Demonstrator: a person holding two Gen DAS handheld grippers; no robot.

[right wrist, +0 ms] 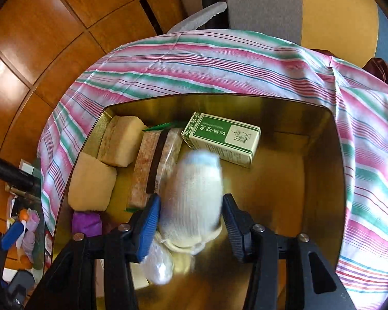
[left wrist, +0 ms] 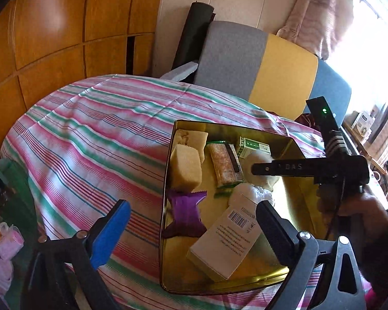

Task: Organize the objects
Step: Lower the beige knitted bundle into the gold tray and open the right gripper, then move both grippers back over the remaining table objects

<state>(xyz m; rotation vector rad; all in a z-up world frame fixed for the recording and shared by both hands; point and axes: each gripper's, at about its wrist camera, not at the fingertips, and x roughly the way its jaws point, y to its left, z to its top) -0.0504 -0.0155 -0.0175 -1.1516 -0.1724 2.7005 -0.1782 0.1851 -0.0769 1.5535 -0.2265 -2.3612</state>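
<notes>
A gold tin [right wrist: 336, 155] stands on the striped tablecloth. Inside lie two beige spongy blocks [right wrist: 91, 183], a pink snack bar [right wrist: 152, 165], a green-and-white box [right wrist: 222, 139], a purple wrapper [left wrist: 186, 214] and a white barcoded box [left wrist: 225, 242]. My right gripper [right wrist: 190, 201] points down into the tin. A white knitted bundle [right wrist: 196, 193], blurred, hangs between its fingers, and the pads stand just off its sides. My left gripper [left wrist: 192, 206] hovers wide open over the tin's near left corner, holding nothing.
The tablecloth [left wrist: 90, 142] covers a round table with bare cloth left of the tin. A grey, yellow and blue chair back [left wrist: 258, 72] stands behind it. Wooden panels [left wrist: 51, 38] lie beyond. Small clutter [right wrist: 25, 227] sits low at the left. A hand [left wrist: 357, 206] holds the right gripper.
</notes>
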